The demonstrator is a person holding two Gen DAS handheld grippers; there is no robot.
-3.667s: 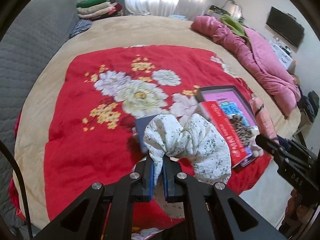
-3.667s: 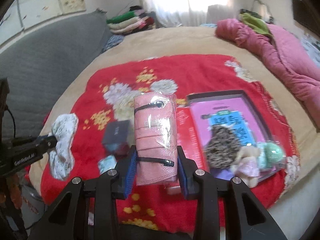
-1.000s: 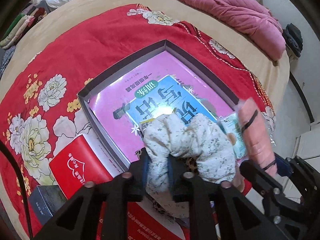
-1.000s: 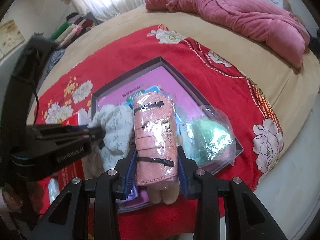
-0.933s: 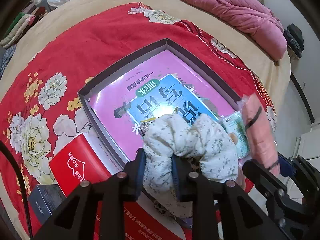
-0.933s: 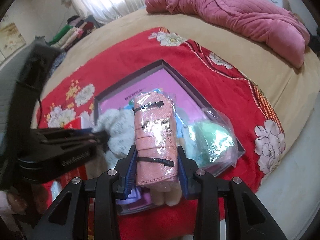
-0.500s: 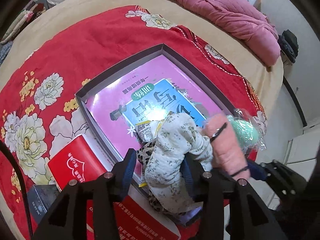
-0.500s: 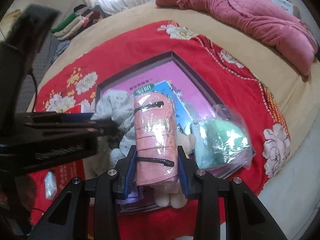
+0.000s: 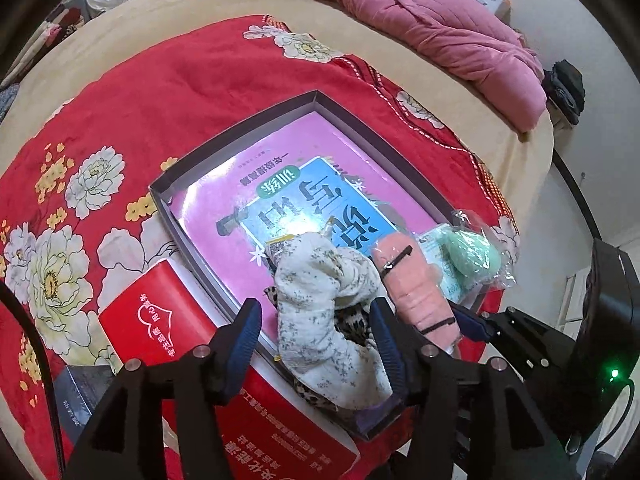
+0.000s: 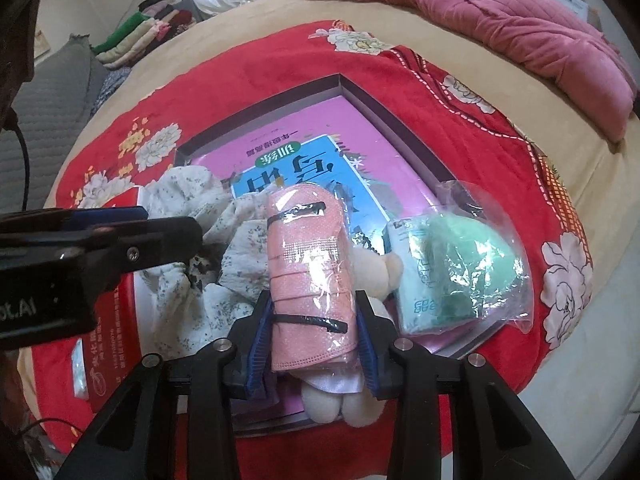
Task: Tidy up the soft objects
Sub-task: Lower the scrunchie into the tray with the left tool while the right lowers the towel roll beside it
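Note:
A white floral cloth (image 9: 320, 280) lies slumped in the near corner of the shallow grey box (image 9: 240, 128), on top of a leopard-print piece (image 9: 352, 320). My left gripper (image 9: 316, 320) straddles the cloth; its jaws are opening and the pads stand clear of it. My right gripper (image 10: 314, 312) is shut on a pink pack in clear wrap (image 10: 308, 256), held just over the box's near edge, beside the cloth (image 10: 188, 192). Under the pack sits a cream plush toy (image 10: 372, 272). A green item in a plastic bag (image 10: 456, 276) rests in the box's right corner.
A pink and blue book (image 9: 304, 200) fills the box floor. A red book (image 9: 160, 328) and a dark small box (image 9: 80, 396) lie to the left on the red flowered blanket (image 9: 160, 92). A pink quilt (image 9: 440, 24) lies at the back, folded clothes (image 10: 136, 40) far left. The bed edge is close on the right.
The left jaws have spread and let go of the floral cloth, which has sagged into the box. The right gripper has sunk toward the box with the pink pack, beside the cloth.

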